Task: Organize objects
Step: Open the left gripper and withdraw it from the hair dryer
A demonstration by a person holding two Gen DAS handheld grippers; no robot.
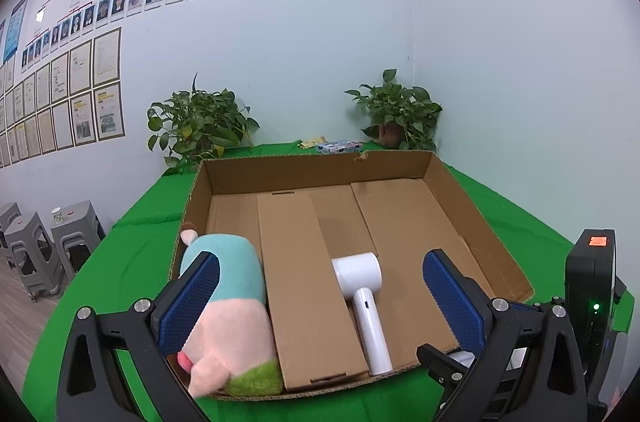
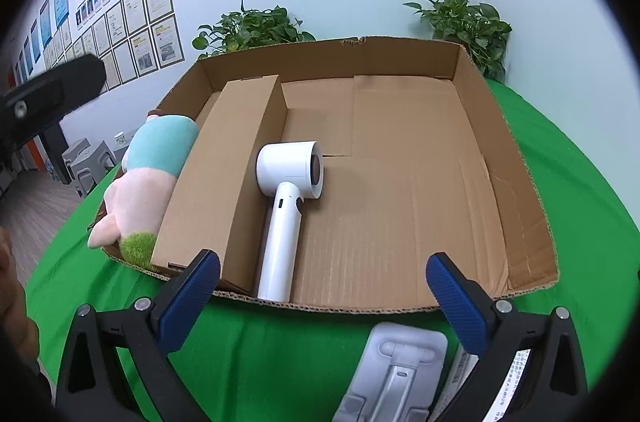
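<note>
Box [image 2: 472,126]: shallow open cardboard tray, set on the green-covered table [image 2: 580,190], its front wall near the front edge. A long cardboard insert [image 2: 224,174] is laid along its left part.

Plush toy [image 2: 148,178]: teal, pink and green, lodged lengthwise between the box's left wall and the insert.

Hair dryer [image 2: 288,198]: white, laid flat on the box floor just right of the insert, handle reaching the front wall, head toward the middle, nozzle turned right.

Phone stand [image 2: 400,370]: grey, laid on the table outside the box, by the front edge.

Two potted plants [image 1: 200,122] are placed at the table's back edge, with small packets [image 1: 336,145] between them.

Left gripper [image 1: 320,298]: jaws spread fully wide, nothing held, raised over the box's front-left part.

Right gripper [image 2: 322,288]: jaws spread fully wide, nothing held, raised over the front wall.
</note>
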